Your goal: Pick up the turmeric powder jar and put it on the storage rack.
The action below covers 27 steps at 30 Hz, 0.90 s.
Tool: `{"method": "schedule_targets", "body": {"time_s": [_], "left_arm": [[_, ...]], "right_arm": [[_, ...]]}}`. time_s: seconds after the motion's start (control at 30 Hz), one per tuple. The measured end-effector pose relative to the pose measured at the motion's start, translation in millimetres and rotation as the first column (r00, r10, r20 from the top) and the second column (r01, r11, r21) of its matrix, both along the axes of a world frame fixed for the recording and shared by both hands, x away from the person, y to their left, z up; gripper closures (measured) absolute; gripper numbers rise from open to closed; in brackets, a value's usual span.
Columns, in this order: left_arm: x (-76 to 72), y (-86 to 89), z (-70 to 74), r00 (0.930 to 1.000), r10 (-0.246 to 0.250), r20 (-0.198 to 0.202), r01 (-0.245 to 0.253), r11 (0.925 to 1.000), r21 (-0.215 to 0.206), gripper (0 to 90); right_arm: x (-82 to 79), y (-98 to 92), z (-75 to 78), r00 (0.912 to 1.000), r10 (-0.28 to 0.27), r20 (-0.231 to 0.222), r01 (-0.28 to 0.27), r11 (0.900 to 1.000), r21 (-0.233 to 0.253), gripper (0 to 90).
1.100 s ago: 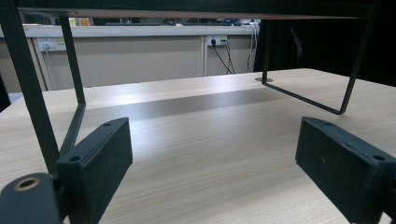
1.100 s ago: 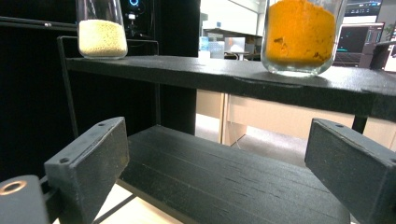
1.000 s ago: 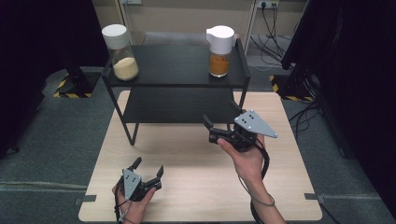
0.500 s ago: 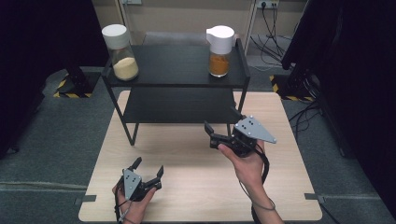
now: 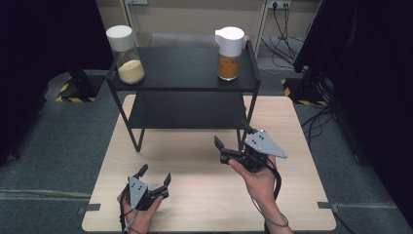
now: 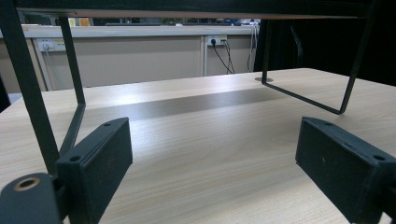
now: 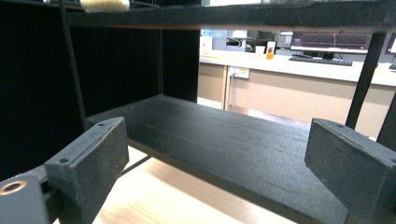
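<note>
Both tools gape wide, gripping nothing; the right tool (image 5: 233, 142) hangs raised before the black shelf (image 5: 185, 111), apparently bound for the orange jar (image 5: 229, 53) atop it; the left tool (image 5: 155, 174) rests low on the surface (image 5: 204, 195), idle.

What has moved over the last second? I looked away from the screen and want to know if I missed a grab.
No grab. The right gripper drew back a little from the black rack toward the person, jaws open and empty. The left gripper stayed low on the table, open. The pale-filled jar and the orange-filled jar kept their places on the rack's top shelf.
</note>
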<state>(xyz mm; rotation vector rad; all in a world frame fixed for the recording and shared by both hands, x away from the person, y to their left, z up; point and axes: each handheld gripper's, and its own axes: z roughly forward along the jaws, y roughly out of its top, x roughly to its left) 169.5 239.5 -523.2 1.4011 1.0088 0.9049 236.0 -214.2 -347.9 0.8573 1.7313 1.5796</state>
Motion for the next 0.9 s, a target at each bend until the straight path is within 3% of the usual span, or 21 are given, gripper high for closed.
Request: {"method": "schedule_targets", "body": {"time_s": [0.9], "left_arm": [[-0.3, -1.0, -0.2, 1.0, 0.001, 0.002, -0.001, 1.0, 0.002, 10.5]], "right_arm": [[-10.1, -14.6, -43.1, 0.9941, 0.012, -0.108, -0.02, 0.997, -0.07, 6.5]]}}
